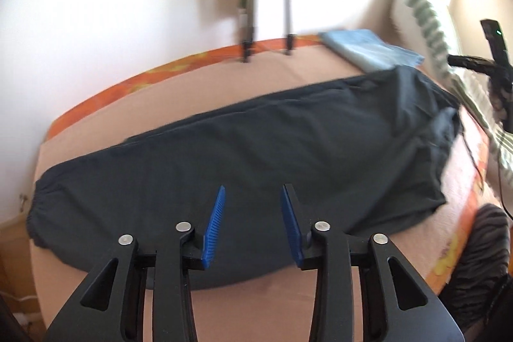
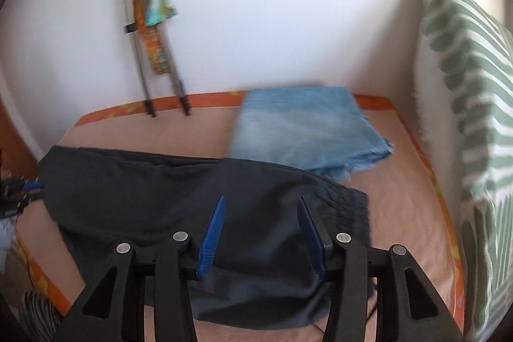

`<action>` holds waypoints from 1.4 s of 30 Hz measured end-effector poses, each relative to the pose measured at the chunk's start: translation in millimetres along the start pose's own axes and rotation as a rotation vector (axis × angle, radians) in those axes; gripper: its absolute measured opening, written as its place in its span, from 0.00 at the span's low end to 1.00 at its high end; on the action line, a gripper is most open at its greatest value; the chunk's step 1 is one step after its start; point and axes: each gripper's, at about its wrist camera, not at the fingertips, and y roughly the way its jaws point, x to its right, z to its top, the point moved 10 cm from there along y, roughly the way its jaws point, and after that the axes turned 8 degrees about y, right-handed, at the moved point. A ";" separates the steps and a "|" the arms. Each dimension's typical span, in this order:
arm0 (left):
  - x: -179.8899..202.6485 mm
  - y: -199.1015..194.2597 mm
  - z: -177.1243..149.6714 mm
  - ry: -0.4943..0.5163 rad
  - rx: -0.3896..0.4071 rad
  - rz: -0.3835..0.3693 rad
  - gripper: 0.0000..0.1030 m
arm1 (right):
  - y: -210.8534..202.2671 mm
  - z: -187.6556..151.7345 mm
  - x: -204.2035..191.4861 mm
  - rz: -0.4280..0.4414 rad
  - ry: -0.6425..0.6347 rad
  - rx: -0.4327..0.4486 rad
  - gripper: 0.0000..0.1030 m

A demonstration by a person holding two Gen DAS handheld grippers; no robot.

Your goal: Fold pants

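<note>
Dark navy pants (image 1: 256, 143) lie flat and lengthwise across the pinkish bed cover (image 1: 192, 79). A gathered elastic end (image 1: 41, 207) sits at the left in the left wrist view. My left gripper (image 1: 254, 186) hovers over the pants' near edge, open, with nothing between its blue pads (image 1: 214, 223). In the right wrist view the pants (image 2: 160, 188) run from the left to a ribbed elastic end (image 2: 349, 207). My right gripper (image 2: 262, 197) is open above that end, and its pads (image 2: 211, 233) hold nothing.
A folded light-blue cloth (image 2: 304, 130) lies at the back of the bed, just beyond the pants. A green-and-white striped pillow (image 2: 465, 92) stands along the right side. Two thin poles (image 2: 160, 79) lean on the white wall. The orange bed edge (image 1: 461, 246) runs close on the right.
</note>
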 end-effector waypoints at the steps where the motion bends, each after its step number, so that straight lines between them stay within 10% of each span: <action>1: -14.1 3.5 -0.2 -0.026 -0.001 0.014 0.46 | 13.5 2.7 -19.6 0.044 -0.063 -0.038 0.50; 11: -59.4 48.0 27.9 0.018 -0.041 -0.016 0.59 | 136.3 -5.1 -119.1 0.106 -0.513 -0.265 0.47; 21: -15.6 125.1 55.5 0.323 -0.090 -0.072 0.59 | 182.7 -19.0 -101.3 0.088 -0.582 -0.380 0.44; 33: -6.7 156.8 58.7 0.369 -0.126 -0.096 0.52 | 204.3 -15.0 -95.2 0.068 -0.638 -0.417 0.44; 36: 2.6 154.9 53.1 0.387 -0.106 -0.121 0.40 | 205.4 -18.5 -96.9 0.093 -0.609 -0.426 0.39; 39: 5.3 151.8 49.2 0.364 -0.095 -0.143 0.07 | 202.9 -23.7 -102.7 0.123 -0.600 -0.423 0.17; 42: 9.4 147.6 46.4 0.397 -0.078 -0.109 0.04 | 194.6 -27.6 -107.4 0.114 -0.621 -0.403 0.07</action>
